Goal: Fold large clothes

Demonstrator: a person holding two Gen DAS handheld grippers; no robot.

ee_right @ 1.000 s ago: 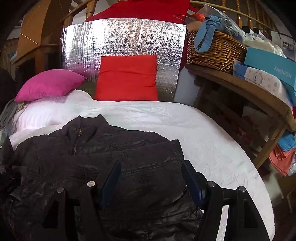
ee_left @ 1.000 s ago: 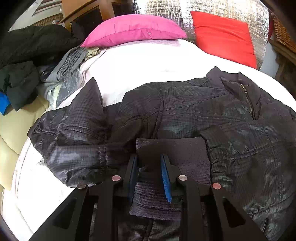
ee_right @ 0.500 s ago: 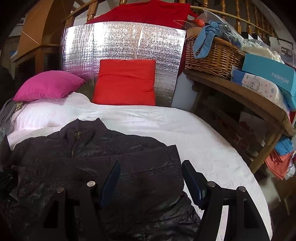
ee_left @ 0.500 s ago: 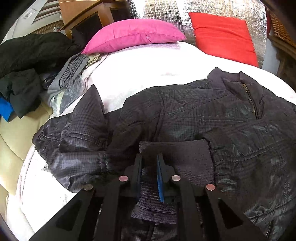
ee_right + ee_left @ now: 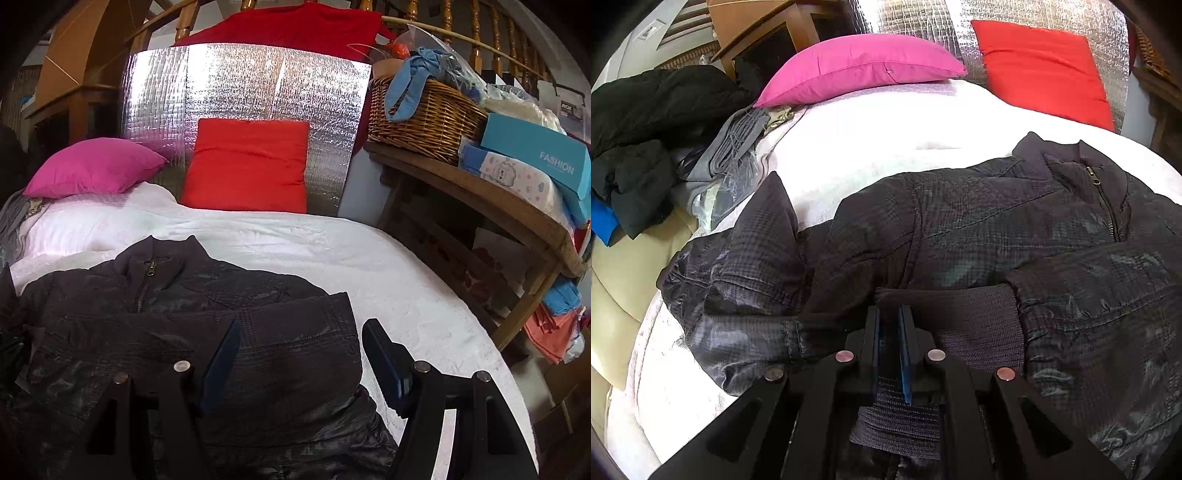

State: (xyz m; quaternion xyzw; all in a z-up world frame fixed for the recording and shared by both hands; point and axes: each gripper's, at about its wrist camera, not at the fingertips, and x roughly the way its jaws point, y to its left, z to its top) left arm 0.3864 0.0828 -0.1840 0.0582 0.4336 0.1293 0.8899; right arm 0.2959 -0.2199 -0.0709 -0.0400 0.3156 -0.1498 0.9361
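Left gripper [image 5: 889,325] jaws just closed, pinching jacket's [image 5: 979,236] ribbed hem [image 5: 960,317]; right gripper [image 5: 301,345] jaws wide above jacket.

A dark, faintly checked quilted jacket [image 5: 979,229] with a brass front zip and stand-up collar lies front-up on the white bed [image 5: 871,147], collar toward the pillows. One sleeve is folded across its chest. The ribbed knit hem band [image 5: 960,314] is turned up over the body. The other sleeve sprawls crumpled sideways.
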